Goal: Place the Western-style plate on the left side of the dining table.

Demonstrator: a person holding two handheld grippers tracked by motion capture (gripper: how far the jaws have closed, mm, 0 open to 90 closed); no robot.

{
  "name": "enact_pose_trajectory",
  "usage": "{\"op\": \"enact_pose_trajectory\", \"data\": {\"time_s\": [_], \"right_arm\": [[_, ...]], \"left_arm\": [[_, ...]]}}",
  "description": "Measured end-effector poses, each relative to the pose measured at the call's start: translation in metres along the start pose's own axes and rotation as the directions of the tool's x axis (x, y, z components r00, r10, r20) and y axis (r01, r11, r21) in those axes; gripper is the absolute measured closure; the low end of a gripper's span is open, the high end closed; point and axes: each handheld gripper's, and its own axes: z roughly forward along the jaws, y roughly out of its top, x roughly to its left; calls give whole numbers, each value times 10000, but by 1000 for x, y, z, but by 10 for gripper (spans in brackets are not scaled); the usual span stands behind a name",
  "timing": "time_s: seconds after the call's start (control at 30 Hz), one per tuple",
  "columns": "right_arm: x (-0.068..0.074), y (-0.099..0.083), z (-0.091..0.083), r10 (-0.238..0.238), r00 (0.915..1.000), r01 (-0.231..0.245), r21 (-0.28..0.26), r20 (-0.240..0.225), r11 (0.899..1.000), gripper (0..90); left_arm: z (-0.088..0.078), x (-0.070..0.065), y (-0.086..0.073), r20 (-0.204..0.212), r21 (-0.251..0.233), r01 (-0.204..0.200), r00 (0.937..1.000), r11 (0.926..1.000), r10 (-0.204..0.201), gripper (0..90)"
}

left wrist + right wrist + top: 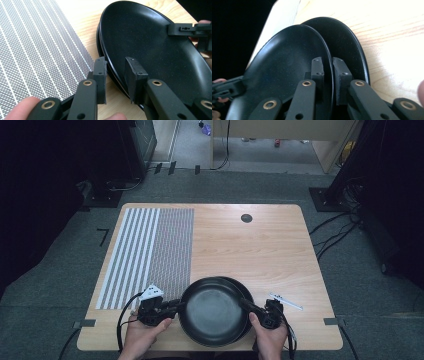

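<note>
**Ana:** Grey carpet and dark stands surround a pale wooden table (260,250); where does the work sit on it?

**Ben:** At the near edge, just right of the striped mat (150,255). Two black plates are stacked there, the top plate (214,312) shifted slightly toward the person, so the bottom plate (246,292) shows as a crescent at the far right.

**Ana:** And how do the grippers lie about that stack?

**Ben:** One on each side. The left gripper (115,75) comes in from the mat side, the right gripper (328,75) from the opposite side, near a small white object (286,301) on the wood. A round plate has no long axis, so what matters is the line across it from one gripper to the other.

**Ana:** How wide are the jaws?

**Ben:** The left ones stand a modest way apart, straddling the rim: one pad inside the dish, the other outside near the edge. I see a gap, so not yet clamped, I judge. The right ones are nearly together, with the top plate's rim between the pads; it looks pinched.

**Ana:** Which hand is nearer?

**Ben:** Neither; both reach the rim. A level lift of the top plate would need the left jaws to close first.
</note>
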Motion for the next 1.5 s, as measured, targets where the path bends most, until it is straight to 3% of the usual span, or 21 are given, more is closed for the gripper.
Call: {"op": "enact_pose_trajectory", "data": {"time_s": [0.07,0.1,0.13,0.17,0.2,0.23,0.27,0.3,0.33,0.4,0.43,0.5,0.6,0.67,0.73,0.93,1.03,1.17,1.27,1.37,1.5], "right_arm": [[-1,-1,-1,245,9997,-245,-50,-77,9997,822],[0,-1,-2,218,9998,-218,-113,-3,9997,824],[1,-1,-3,171,9996,-165,-221,245,9996,826],[1,1,-5,304,9993,-298,-250,214,9992,837],[1,3,-6,387,9992,-390,-279,-84,9989,846],[4,5,-6,430,9985,-438,-226,-333,9988,853],[7,5,-4,410,9986,-413,-97,-343,9991,850],[11,6,-2,391,9991,-391,0,-164,9992,844],[13,7,1,262,9996,-264,189,117,9995,829],[11,7,6,106,9981,-129,378,604,9992,809],[9,6,6,219,9982,-230,198,551,9995,815],[7,7,4,79,9986,-87,133,527,9999,814],[5,8,4,35,9989,-42,145,473,9999,816],[5,9,4,-86,9991,80,133,418,9999,816],[5,8,4,-34,9992,29,126,409,9999,817],[4,4,2,-467,9982,469,-56,382,9989,812],[4,1,1,-654,9973,658,-122,334,9978,808],[3,0,0,-442,9986,447,-164,275,9989,816],[-2,0,-2,319,9993,-322,-122,-215,9994,835],[-1,0,-6,560,9965,-585,-396,-626,9975,844],[10,7,-10,113,9992,-133,-532,-385,9985,834]], "left_arm": [[0,-2,2,-206,-140,-181,9996,9997,178,740],[-3,-5,3,-521,-703,-426,9979,9966,390,779],[-5,-5,7,729,-781,-119,9972,9969,176,900],[-1,-13,10,1979,-375,-242,9797,9990,311,900],[6,-31,10,1800,48,-1376,9744,9905,1345,900],[16,-48,6,1469,518,-2390,9622,9696,2293,900],[24,-58,2,1547,784,-2680,9548,9602,2539,900],[28,-63,0,1804,715,-2519,9549,9651,2358,900],[30,-64,-1,1855,549,-2271,9591,9723,2136,844],[25,-56,0,1743,30,-1918,9665,9814,1883,791],[18,-50,2,1761,-371,-1620,9703,9861,1661,777],[1,-32,7,1337,-993,-1040,9841,9896,1169,738],[-16,3,13,717,-1437,196,9974,9894,-94,734],[-18,20,12,597,-1265,849,9952,9883,-778,692],[-14,27,10,526,-741,973,9942,9925,-936,652],[4,16,6,824,158,932,9921,9955,-942,607],[13,10,4,830,540,717,9936,9960,-760,656],[15,6,0,510,350,893,9945,9954,-910,703],[11,7,3,668,188,1140,9911,9933,-1150,736],[8,9,7,788,4,1287,9886,9917,-1283,766],[6,11,11,980,-59,1434,9850,9896,-1421,785]]}}
